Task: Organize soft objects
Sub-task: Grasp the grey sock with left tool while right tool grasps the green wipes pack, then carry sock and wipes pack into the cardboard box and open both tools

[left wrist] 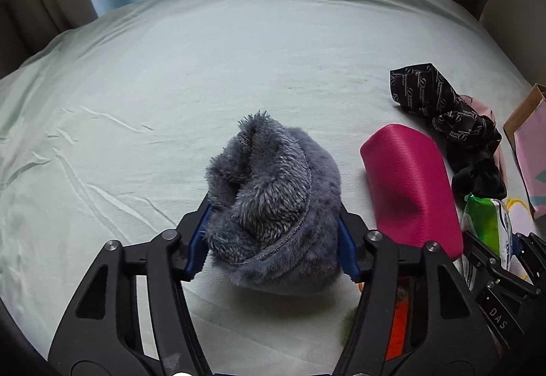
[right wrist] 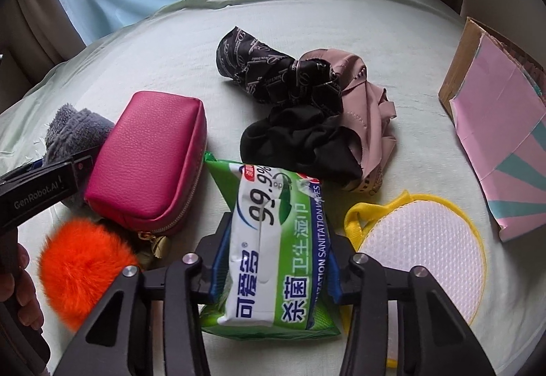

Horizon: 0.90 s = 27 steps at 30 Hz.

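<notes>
The left gripper clamps the grey fleece item over the bed. The right gripper grips the wipes pack. Risk: compressible fleece slips out; slick film slides loose.

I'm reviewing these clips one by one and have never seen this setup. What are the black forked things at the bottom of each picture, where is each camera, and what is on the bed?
The black forks are handheld two-finger grippers, one in each of a person's hands; no robot arm is involved. Each picture comes from a fisheye camera on one gripper, looking along its fingers.

In the left wrist view, the left gripper is closed on a fluffy grey cloth. In the right wrist view, the right gripper clamps a green wet-wipes pack.

On the pale green bedsheet lie a pink pouch, an orange pompom, a black patterned scarf, a black scrunchie, a mauve fabric piece, a yellow-edged mesh pad and a cardboard box.
</notes>
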{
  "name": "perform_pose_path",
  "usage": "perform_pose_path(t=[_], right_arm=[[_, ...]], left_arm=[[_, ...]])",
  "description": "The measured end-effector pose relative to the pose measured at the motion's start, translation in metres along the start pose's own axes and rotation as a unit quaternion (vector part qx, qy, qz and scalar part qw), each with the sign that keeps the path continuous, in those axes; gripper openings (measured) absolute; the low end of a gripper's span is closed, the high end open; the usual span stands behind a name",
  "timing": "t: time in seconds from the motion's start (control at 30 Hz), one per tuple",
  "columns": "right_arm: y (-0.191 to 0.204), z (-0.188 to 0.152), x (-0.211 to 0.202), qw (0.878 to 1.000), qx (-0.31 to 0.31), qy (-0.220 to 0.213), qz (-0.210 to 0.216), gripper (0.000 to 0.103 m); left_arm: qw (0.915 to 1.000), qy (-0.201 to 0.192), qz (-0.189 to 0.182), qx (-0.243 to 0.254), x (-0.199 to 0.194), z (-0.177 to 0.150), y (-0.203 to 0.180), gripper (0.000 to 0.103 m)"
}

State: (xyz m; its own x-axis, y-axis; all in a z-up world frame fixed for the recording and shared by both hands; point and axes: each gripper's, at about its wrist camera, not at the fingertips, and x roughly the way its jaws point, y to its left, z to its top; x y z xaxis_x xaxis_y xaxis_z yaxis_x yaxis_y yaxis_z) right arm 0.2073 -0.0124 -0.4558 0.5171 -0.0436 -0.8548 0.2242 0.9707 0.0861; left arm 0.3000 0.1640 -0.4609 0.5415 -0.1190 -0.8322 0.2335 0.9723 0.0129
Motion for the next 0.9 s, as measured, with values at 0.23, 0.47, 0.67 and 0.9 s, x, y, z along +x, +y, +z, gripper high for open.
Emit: perform_pose_path(t=[0.23,0.47,0.67,0.9], right_arm=[[0.004,0.006,-0.024,1.0,-0.004,-0.008,0.014,0.037],[-0.002,0.025,-0.075,0.999,-0.011,-0.028,0.03,0.037],[-0.018,0.054,-0.125,0.998,-0.019,-0.047,0.046,0.037],[-0.056,0.089,-0.191,0.995,-0.029,-0.069,0.062,0.037]], left_arm=[[0.9999,-0.008,0.007,-0.008,-0.029,0.008,0.002,0.045],[0.9995,-0.027,0.016,-0.009,-0.089,0.026,-0.004,0.045],[0.9985,-0.04,0.034,-0.016,-0.152,0.049,-0.024,0.045],[0.997,-0.059,0.048,-0.015,-0.223,0.074,-0.074,0.046]])
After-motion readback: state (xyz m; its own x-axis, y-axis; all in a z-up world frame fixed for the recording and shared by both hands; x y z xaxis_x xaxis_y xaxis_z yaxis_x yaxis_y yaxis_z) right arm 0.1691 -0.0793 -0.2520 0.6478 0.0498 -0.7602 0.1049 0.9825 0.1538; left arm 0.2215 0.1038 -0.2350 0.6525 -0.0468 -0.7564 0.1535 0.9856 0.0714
